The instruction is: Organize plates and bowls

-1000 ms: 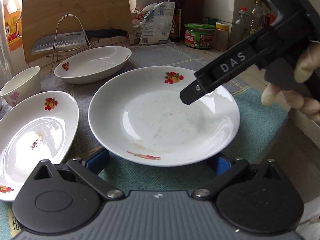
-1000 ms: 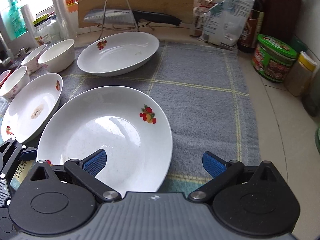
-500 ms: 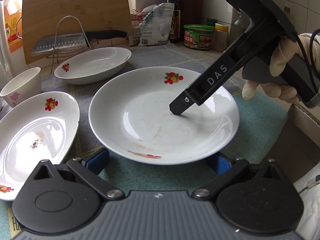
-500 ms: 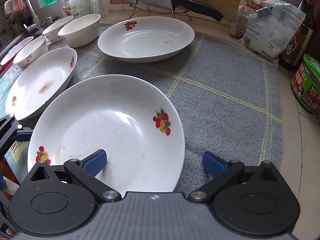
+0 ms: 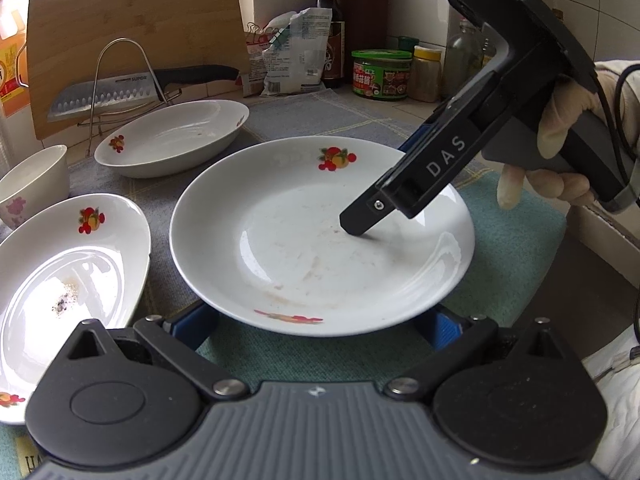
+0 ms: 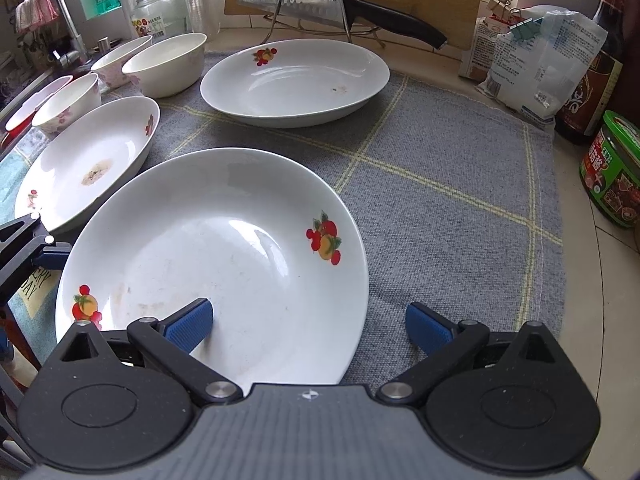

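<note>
1. Plate [image 6: 224, 248] in the middle of the mat [image 6: 460, 208] is the thing in hand; it lies flat between the oval dish [image 6: 84, 164] on one side and bare mat on the other.
2. Right gripper [image 6: 308, 324] is wide open and astride the plate's near rim: one pad is over the plate's inside, the other is outside, over the mat. It holds nothing.
3. Left gripper [image 5: 320, 326] is also wide open and empty, with the plate's edge between its pads.
4. Step, as I judge: taking hold of this plate to stack it. Next move calls for closing the right pads on the rim, then lifting level.
5. Hard to see: whether the inner pad touches the plate; the bowls [image 6: 164, 64] are partly cut off.
</note>
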`<state>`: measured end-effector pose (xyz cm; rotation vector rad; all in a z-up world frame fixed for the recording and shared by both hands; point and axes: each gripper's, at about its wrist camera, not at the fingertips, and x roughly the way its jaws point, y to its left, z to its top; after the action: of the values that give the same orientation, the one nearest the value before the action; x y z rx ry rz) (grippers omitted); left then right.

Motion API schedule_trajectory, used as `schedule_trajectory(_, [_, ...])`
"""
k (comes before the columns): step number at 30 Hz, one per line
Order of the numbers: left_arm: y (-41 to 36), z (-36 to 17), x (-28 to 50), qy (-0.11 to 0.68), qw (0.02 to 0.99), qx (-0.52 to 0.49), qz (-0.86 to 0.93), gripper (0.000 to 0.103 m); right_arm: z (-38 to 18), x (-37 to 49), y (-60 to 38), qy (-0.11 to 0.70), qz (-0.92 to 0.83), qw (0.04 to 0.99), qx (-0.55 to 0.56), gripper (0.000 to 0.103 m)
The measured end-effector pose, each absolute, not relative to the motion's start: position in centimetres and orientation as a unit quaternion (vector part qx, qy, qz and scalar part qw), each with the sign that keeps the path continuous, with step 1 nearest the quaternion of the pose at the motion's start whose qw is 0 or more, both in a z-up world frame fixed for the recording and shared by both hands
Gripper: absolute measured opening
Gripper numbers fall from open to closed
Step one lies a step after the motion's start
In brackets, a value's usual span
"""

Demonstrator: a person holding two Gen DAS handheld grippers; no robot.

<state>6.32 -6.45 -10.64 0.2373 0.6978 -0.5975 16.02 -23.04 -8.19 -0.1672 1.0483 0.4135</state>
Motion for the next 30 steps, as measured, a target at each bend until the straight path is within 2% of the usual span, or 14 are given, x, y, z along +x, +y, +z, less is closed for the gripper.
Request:
schedule_trajectory(5, [-6.4,-10.7,6.1,0.331,0.891,0.114,-0.288,0.103,-8.1,16.9,-22.8,0.501,0.249,0.824,-0.096,0.103])
schedule_trajectory(14, [-6.4,-10.6,6.3,0.334,0.888,0.119,-0.293,0.103,-7.7,19.3,-23.5,0.515,0.345,0.784,-0.043,0.103])
schedule_trajectory(30, [-6.7,-10.4,6.5,0.342,0.885,0.135,-0.286,0.103,-7.8,21.1,-23.6,0.531,0.386,0.754,-0.002,0.103])
